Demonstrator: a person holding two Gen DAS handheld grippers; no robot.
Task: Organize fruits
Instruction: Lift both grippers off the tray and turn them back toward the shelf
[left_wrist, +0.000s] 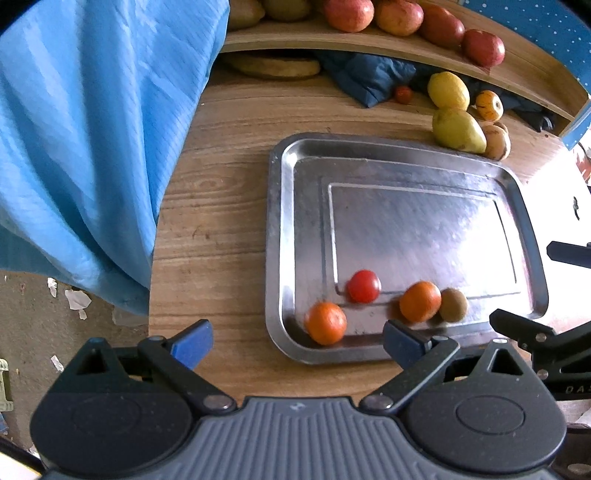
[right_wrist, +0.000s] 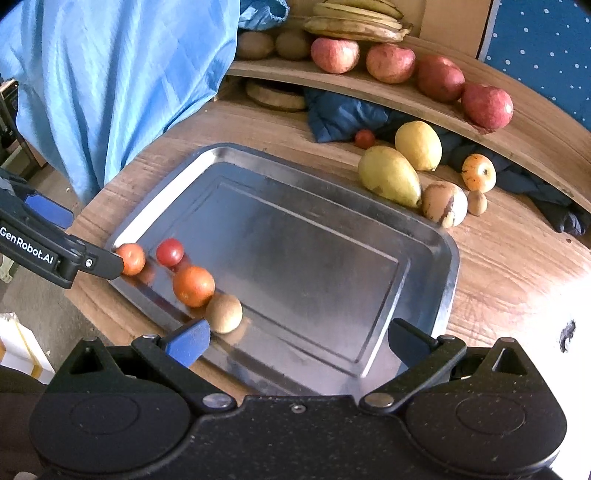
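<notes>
We keep both tools low at the near edge of the wooden surface (right_wrist: 498, 266), probably so that the fruits already collected stay in front of us. The left hand-held gripper (left_wrist: 297, 341) has its jaws wide apart and holds nothing; it hovers just before the near left corner of the metal tray (left_wrist: 275, 221). The right hand-held gripper (right_wrist: 299, 339) is also spread apart and empty, above the near edge of the tray.

Four small fruits lie together along the near left side of the tray, perhaps because the raised rim stops them from rolling away. The small orange (left_wrist: 325, 323) sits in the corner against the rim, and in the right wrist view one finger of the left tool seems to touch it. The red tomato (left_wrist: 364, 286) is just beside it, a little farther in. The bigger orange (left_wrist: 420, 301) touches the brown kiwi (left_wrist: 453, 304). All four look round, smooth and easy to roll.

More fruits wait on the surface beyond the far right side of the tray: a yellow-green mango (right_wrist: 389, 175), a lemon (right_wrist: 418, 145), and some small spotted ones. We think these are next. Red apples (right_wrist: 391, 62) stand in a row on the shelf (right_wrist: 369, 90) behind.
</notes>
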